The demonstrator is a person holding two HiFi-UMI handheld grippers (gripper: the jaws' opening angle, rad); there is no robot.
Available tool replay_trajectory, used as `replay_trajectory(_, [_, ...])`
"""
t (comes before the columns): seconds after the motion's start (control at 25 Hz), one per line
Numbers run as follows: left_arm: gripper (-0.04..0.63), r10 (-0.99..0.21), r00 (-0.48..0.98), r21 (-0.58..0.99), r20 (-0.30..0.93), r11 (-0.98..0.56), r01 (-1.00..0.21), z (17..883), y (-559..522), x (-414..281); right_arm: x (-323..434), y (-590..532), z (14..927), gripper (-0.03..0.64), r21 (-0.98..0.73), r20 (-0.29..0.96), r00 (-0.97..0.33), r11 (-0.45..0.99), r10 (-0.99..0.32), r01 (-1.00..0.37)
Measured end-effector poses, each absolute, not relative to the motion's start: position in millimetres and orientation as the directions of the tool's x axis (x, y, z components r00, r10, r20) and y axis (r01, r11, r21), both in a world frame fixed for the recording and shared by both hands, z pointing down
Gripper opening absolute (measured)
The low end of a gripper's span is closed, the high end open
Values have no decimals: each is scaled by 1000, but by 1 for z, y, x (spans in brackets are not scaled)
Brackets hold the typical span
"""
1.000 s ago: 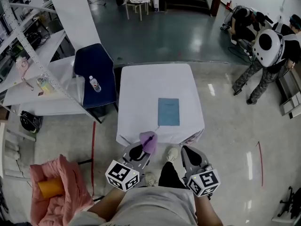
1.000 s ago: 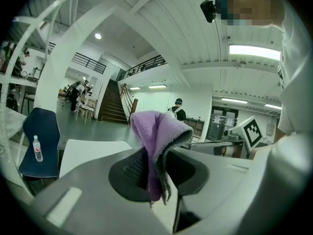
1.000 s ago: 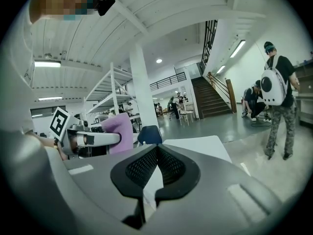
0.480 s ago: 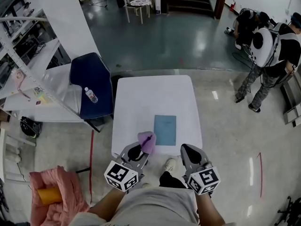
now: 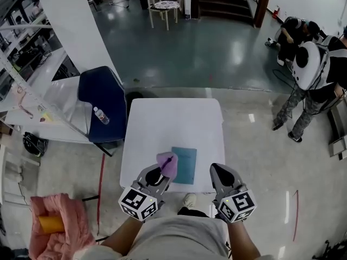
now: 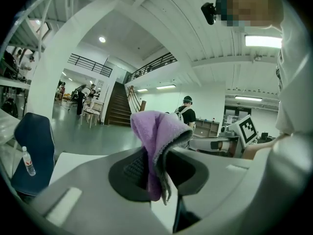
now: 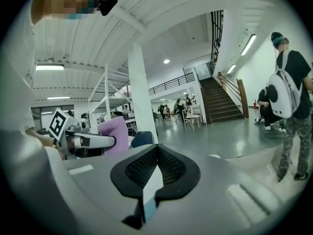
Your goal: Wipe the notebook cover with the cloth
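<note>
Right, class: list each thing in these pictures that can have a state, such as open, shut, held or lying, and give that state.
left claw: shut on the cloth.
right claw: shut, nothing in it.
cloth: bunched, pinched at one end by the left claw.
notebook: closed, lying flat on the table, not touched by either claw.
bottle: lying on the blue chair.

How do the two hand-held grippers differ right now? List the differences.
The left hand-held gripper is shut on the purple cloth, while the right hand-held gripper is shut on nothing. In the head view, the left one's cloth overlaps the left edge of the blue notebook. The right one sits clear of the notebook, by the near right corner of the table. Both have their jaws together and point toward the table.
</note>
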State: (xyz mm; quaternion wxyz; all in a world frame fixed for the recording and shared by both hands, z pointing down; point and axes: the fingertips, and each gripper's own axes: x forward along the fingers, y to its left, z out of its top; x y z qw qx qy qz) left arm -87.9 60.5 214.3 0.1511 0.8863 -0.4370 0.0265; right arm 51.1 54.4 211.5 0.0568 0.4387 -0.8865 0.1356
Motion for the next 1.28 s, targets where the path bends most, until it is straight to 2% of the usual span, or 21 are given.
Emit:
replay_trajectory(0.56, [78,-779,586,234,222,-541,-808,221,36,-82,60,26,225,14,-221,241,-648,610,-722,-761])
replay_trajectory(1.28, [78,-724,612,219,318,-572,-790,256,6,-109,47,12,251,14,-223,324,-612,570,-722,-791])
